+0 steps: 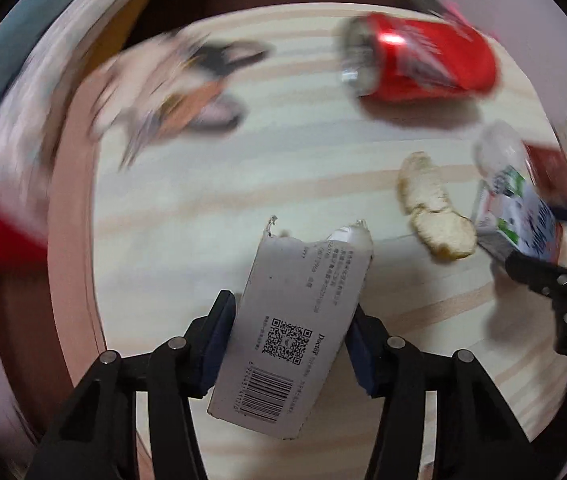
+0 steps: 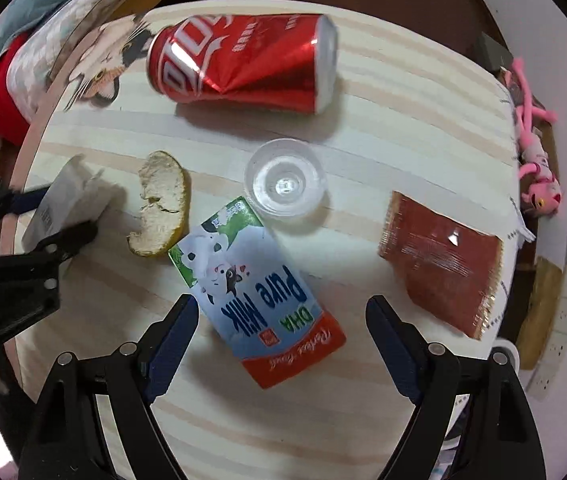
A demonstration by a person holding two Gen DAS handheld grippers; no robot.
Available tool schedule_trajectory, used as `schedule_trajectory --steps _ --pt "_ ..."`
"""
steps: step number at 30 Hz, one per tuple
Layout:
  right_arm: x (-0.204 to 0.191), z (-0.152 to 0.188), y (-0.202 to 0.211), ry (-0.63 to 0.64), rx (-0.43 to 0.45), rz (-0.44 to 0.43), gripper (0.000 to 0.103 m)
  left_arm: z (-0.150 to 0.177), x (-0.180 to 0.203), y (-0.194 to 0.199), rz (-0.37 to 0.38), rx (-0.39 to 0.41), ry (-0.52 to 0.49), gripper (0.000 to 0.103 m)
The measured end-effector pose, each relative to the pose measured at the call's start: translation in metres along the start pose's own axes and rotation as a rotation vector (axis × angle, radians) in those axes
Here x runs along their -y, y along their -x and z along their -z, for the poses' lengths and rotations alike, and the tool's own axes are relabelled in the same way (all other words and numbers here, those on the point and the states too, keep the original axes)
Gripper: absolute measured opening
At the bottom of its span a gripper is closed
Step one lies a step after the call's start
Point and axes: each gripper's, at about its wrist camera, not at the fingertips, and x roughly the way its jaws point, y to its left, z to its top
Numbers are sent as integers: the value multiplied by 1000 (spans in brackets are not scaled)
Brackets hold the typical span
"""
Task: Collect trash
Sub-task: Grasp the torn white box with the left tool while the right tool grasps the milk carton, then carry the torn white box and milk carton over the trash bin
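Observation:
A torn grey cardboard box (image 1: 295, 320) with a barcode lies on the round pale wooden table (image 1: 243, 184). My left gripper (image 1: 292, 304) points down at it and both pads press its sides. A blue and red milk carton (image 2: 255, 292) lies flat between the spread fingers of my right gripper (image 2: 282, 301); the left pad is near its edge and the right pad stands well clear. A dented red cola can (image 2: 243, 64) lies on its side at the far edge. A piece of peel (image 2: 161, 204) rests between box and carton.
A clear plastic cup (image 2: 285, 182) stands just beyond the carton. A red-brown wrapper (image 2: 439, 264) lies at the right, near the table rim. A cat picture (image 2: 99, 68) is at the far left edge. A pink plush toy (image 2: 535, 176) lies off the table to the right.

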Motion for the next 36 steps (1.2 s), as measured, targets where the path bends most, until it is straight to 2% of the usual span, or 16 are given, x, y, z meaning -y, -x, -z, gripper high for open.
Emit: schedule_trajectory --steps 1,3,6,8,10,13,18,22,25,26,31,36 --pt "-1 0 -1 -11 -4 -4 75 6 -6 2 12 6 56 50" --pt "4 5 -2 -91 -33 -39 74 17 -13 5 49 28 119 51" --pt "11 17 -1 -210 -81 -182 74 25 -13 7 54 61 110 52" --pt "8 24 0 -222 -93 -233 75 31 -8 4 39 57 81 52" --pt "-1 26 1 -186 -74 -204 79 36 -6 -1 38 42 50 52" --pt "-20 27 -6 -126 -54 -106 79 40 -5 -1 16 70 20 52" --pt "-26 36 -10 -78 -10 -28 79 46 -2 0 14 103 15 51" --pt "-34 47 -7 -52 33 53 66 49 4 -2 -11 119 23 48" --pt "-37 54 -5 -64 59 54 65 57 5 2 -36 134 36 47" --pt "-34 60 -4 -74 68 49 59 61 5 5 -43 140 44 47" --pt "-31 87 16 -106 122 37 57 82 4 37 -74 193 63 47" --pt "-33 122 54 -148 205 -11 57 102 30 73 -53 249 78 47"
